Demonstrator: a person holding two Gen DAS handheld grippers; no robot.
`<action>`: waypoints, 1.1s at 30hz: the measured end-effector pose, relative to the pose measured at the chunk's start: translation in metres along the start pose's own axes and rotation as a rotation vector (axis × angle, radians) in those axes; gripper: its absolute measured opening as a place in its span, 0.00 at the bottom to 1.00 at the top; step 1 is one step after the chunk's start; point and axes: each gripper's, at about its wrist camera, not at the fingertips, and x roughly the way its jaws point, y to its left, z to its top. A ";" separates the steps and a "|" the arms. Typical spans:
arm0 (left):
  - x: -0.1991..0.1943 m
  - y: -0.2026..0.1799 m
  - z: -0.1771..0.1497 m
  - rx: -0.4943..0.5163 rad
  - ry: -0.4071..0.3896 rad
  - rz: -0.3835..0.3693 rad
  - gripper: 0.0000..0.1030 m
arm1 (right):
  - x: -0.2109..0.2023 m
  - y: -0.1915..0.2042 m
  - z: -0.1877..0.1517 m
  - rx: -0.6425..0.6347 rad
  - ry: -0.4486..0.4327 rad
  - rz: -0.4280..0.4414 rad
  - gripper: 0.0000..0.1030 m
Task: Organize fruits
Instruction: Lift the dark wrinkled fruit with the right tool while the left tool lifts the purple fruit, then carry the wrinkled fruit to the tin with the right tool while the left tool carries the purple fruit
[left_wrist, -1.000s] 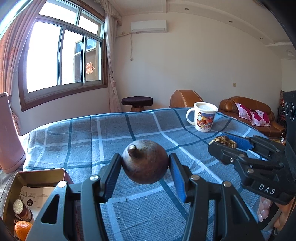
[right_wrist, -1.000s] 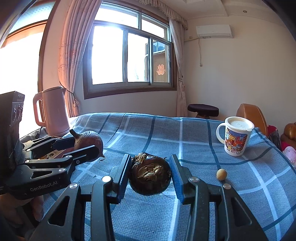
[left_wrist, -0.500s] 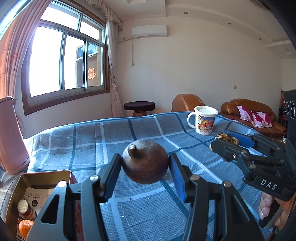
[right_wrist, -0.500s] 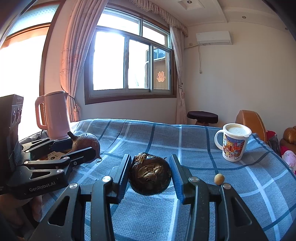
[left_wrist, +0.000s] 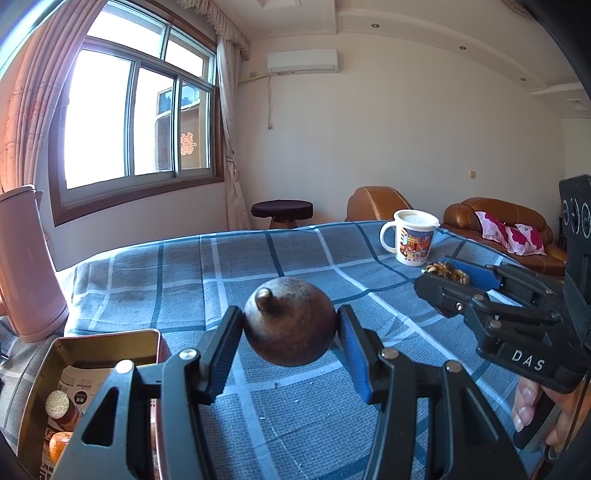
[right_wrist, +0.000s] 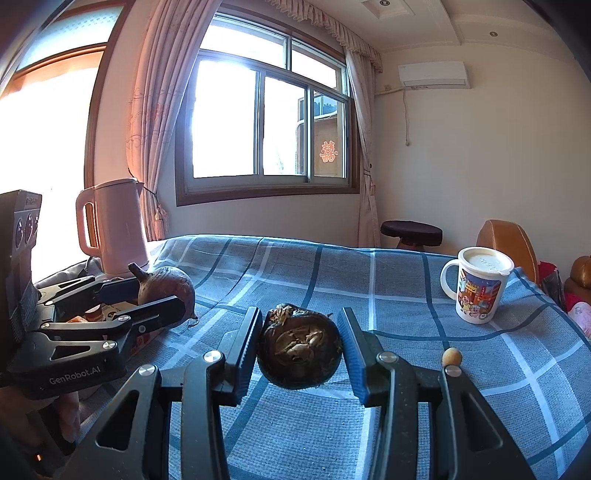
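My left gripper (left_wrist: 290, 332) is shut on a round dark brown fruit with a stem nub (left_wrist: 290, 325), held above the blue checked tablecloth (left_wrist: 258, 266). It also shows in the right wrist view (right_wrist: 166, 288) at the left. My right gripper (right_wrist: 299, 347) is shut on a dark, shrivelled round fruit (right_wrist: 299, 347), also held above the cloth; in the left wrist view its fruit (left_wrist: 448, 271) shows at the right. An open metal tin (left_wrist: 92, 354) at lower left holds an orange (left_wrist: 59, 445) and a small jar.
A white cartoon mug (right_wrist: 478, 284) stands at the right of the table. A small tan round fruit (right_wrist: 451, 357) lies on the cloth near it. A pink kettle (right_wrist: 118, 229) stands at the far left. A stool and brown sofas stand beyond the table.
Both grippers have risen and tilted up a little with their fruits still held; the table sits lower in both views. The tin has come more into the left view.
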 end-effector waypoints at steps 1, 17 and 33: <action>-0.001 0.002 -0.001 -0.003 0.002 0.001 0.53 | 0.002 0.003 0.000 -0.003 0.002 0.006 0.43; -0.017 0.038 -0.008 -0.038 0.009 0.042 0.53 | 0.020 0.043 0.003 -0.061 0.024 0.071 0.43; -0.031 0.073 -0.017 -0.083 0.034 0.090 0.53 | 0.037 0.088 0.006 -0.128 0.054 0.141 0.43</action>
